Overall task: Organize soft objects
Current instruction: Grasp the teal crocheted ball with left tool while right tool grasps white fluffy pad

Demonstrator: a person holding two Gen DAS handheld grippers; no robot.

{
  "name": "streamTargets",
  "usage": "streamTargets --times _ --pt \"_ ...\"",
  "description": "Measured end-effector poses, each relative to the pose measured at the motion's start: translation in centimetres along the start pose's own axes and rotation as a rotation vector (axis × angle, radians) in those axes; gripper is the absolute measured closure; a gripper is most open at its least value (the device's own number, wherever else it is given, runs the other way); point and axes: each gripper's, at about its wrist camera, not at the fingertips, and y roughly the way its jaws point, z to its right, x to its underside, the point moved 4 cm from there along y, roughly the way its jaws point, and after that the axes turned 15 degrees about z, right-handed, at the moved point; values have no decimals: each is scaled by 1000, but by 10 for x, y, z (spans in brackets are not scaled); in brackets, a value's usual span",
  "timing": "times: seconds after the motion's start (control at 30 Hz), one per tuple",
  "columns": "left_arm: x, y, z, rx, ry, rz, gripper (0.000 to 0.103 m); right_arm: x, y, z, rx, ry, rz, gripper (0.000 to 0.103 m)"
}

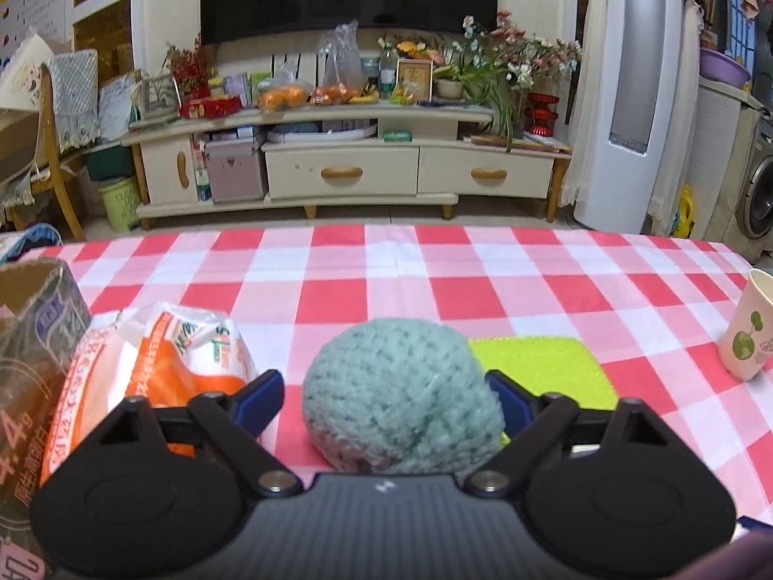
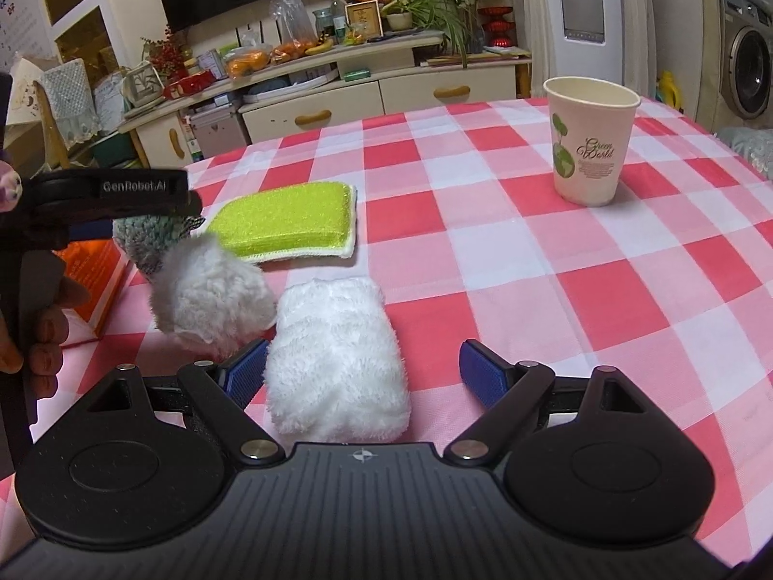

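A red-and-white checked tablecloth [image 2: 483,251] is covering the table and carrying everything else. At its left edge a brown printed carton [image 1: 29,367] is standing, with an orange-and-white plastic package [image 1: 159,362] leaning just beside it, crowding the left gripper's left side. A paper cup [image 2: 590,140] printed with a green tree is standing upright, well apart on the right. A lime-green sponge pad [image 2: 290,222] is lying flat behind the soft things. A white fluffy cloth [image 2: 333,362], bunched up, is sitting between the spread-apart blue fingers of the right gripper [image 2: 362,369]; its left side is touching the left finger, while the right finger is standing clear. The left gripper [image 1: 386,401] is also gaping wide, its fingers flanking a teal knitted ball [image 1: 401,396] without squeezing it. In the right wrist view, a second white fluffy piece [image 2: 207,299] is sitting against the ball, beside the cloth.
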Motion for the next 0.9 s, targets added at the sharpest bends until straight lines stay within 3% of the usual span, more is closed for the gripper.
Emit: streamTargets --times 0.1,0.23,0.33,0.9 --pt "3 3 -4 6 -16 -23 33 -1 1 3 -6 10 -1 8" --pt "7 2 -6 3 -17 -29 41 0 1 3 -13 1 1 36" --pt "6 -3 -8 7 -16 -33 44 0 1 0 -24 -19 3 46" --pt "6 -67 -17 71 -55 -47 46 3 -5 -2 -22 -80 65 49"
